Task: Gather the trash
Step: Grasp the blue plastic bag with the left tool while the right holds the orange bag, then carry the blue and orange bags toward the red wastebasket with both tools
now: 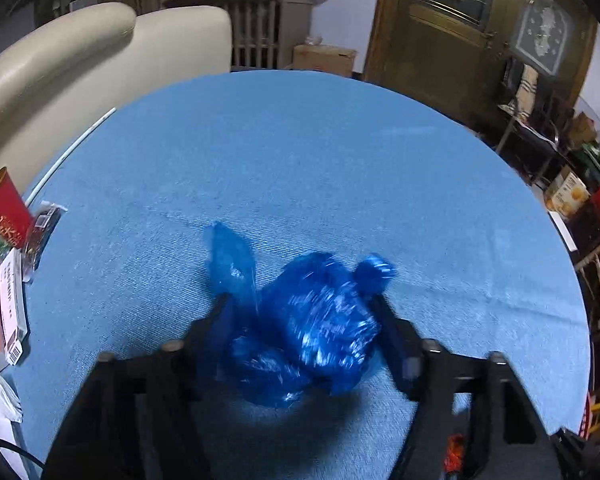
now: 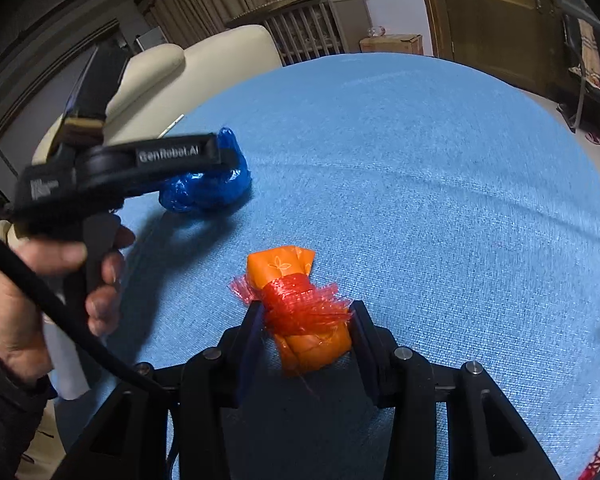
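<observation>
A crumpled blue plastic bag (image 1: pixel 308 328) sits between the fingers of my left gripper (image 1: pixel 302 308), which is shut on it just above the blue tablecloth (image 1: pixel 340 160). The bag also shows in the right wrist view (image 2: pixel 208 188), under the left gripper's body (image 2: pixel 120 176). My right gripper (image 2: pixel 306 312) is shut on an orange wrapper with red netting (image 2: pixel 300 304), which rests on the cloth (image 2: pixel 420 160). The lower ends of both pieces are hidden between the fingers.
A red tin (image 1: pixel 4 208), a dark packet (image 1: pixel 40 232) and white-and-orange boxes (image 1: pixel 4 308) stand at the table's left edge. A cream sofa (image 1: pixel 80 60) is behind the table. A wooden door (image 1: pixel 460 20) and cluttered shelves (image 1: pixel 572 200) are on the right.
</observation>
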